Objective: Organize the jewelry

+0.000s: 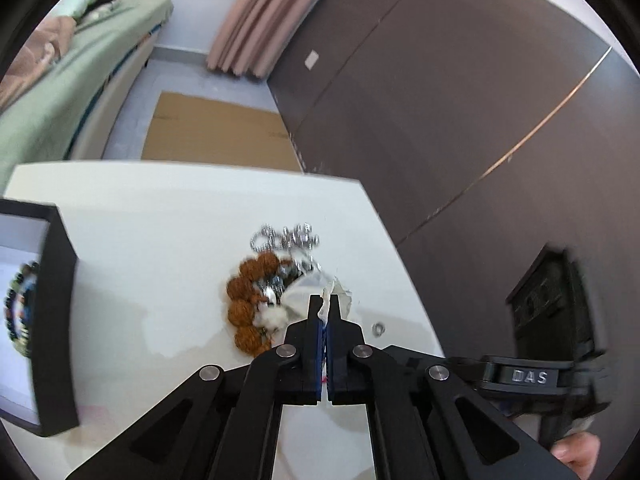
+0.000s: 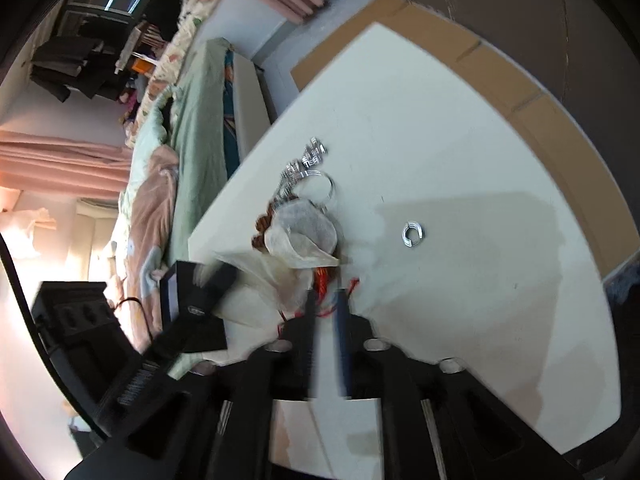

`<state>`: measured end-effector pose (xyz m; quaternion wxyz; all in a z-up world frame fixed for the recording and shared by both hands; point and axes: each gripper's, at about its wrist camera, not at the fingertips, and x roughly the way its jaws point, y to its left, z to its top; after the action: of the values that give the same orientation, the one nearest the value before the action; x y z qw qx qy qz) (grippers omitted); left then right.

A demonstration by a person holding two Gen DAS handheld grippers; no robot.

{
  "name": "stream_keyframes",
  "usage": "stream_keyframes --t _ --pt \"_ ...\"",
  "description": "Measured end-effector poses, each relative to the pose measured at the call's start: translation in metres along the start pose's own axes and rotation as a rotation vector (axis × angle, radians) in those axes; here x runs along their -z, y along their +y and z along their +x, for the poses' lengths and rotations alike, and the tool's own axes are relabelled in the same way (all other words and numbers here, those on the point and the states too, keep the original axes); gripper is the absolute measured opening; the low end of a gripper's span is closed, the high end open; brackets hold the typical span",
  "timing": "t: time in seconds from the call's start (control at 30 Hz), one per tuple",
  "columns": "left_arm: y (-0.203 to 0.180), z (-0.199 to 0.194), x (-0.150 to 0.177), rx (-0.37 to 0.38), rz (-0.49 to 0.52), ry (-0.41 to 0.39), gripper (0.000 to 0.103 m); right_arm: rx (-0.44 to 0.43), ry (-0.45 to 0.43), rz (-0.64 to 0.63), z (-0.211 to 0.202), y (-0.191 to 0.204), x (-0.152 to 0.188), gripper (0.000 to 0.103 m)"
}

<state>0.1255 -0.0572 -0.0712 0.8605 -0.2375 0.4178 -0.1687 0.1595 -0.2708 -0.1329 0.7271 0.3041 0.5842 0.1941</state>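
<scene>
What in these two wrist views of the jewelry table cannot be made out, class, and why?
- Left wrist view: black box cut off by the frame edge; its beaded bracelet blurred.
- Right wrist view: brown beads mostly hidden under the white pouch.
- Right wrist view: right gripper motion-blurred; red cord unclear.

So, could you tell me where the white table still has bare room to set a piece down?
Bare tabletop lies between the black jewelry box and the pile of brown beads. More lies beyond the small silver ring, toward the cardboard. It is crowded around the white pouch, where silver chains tangle.
</scene>
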Motion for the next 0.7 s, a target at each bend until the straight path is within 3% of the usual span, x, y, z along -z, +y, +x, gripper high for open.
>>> stream_keyframes --t 0.07,0.23,0.3,0.37,0.53,0.57,0.67,0.7 --pt "0.003 -0.007 -0.004 0.008 -0.011 -0.019 0.000 0.009 -0.036 -0.009 -0.005 0.002 0.001 0.072" --pt "0.009 -0.027 -0.010 0.011 -0.021 -0.061 0.000 0.008 -0.032 0.006 0.006 0.002 0.003 0.071" --pt "0.011 -0.036 -0.012 0.013 -0.028 -0.078 0.000 0.015 -0.017 0.024 0.015 0.001 0.003 0.066" --pt "0.014 -0.045 -0.014 0.016 -0.036 -0.095 0.000 0.054 -0.011 0.023 0.023 0.003 0.003 0.059" --pt "0.019 -0.069 -0.018 0.025 -0.047 -0.142 0.000 0.169 -0.050 -0.092 0.029 0.023 0.006 0.057" --pt "0.020 -0.073 -0.019 0.027 -0.048 -0.149 0.000 0.169 -0.044 -0.100 0.032 0.026 0.006 0.054" --pt "0.025 -0.087 -0.019 0.029 -0.053 -0.168 0.000 0.141 0.000 -0.099 0.043 0.029 0.009 0.021" --pt "0.026 -0.091 -0.020 0.028 -0.055 -0.175 0.000 0.129 0.001 -0.094 0.043 0.029 0.010 0.017"
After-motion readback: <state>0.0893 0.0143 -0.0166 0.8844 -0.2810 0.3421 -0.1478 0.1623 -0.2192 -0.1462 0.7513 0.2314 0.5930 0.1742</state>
